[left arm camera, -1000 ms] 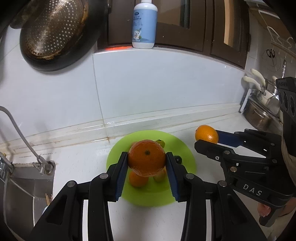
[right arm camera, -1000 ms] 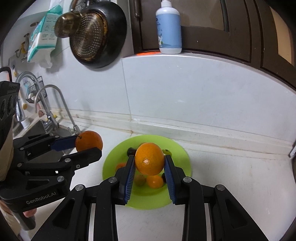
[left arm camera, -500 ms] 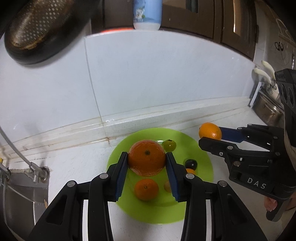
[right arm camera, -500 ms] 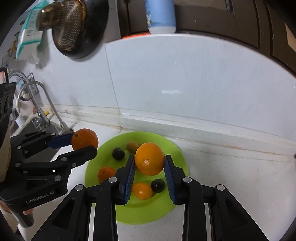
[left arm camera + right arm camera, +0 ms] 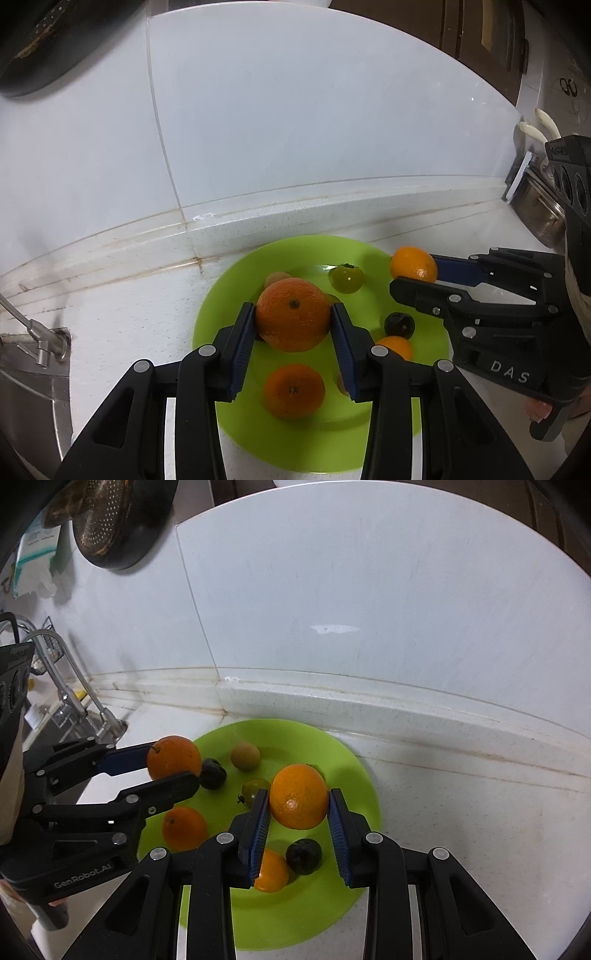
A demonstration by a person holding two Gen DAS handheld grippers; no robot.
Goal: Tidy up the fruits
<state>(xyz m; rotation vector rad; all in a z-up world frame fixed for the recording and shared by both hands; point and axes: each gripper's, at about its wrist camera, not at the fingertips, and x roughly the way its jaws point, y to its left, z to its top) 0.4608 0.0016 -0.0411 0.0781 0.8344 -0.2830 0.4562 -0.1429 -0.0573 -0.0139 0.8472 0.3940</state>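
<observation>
Both oranges lowered closer over green plate [image 5: 221, 306] | left gripper [image 5: 293, 332] grasping orange [image 5: 291, 314], right gripper [image 5: 297, 819] grasping orange [image 5: 298, 796] | placing step; next: release onto bare spots.

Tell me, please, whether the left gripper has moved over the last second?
Yes. The left gripper, shut on an orange, has tilted down toward the green plate: the bottle on the ledge has left its view, and the plate now fills more of it.

Four oranges [image 5: 298, 796], two dark plums [image 5: 303, 856], one green tomato [image 5: 255, 788], one tan fruit [image 5: 245, 755], one green plate [image 5: 332, 746]
</observation>
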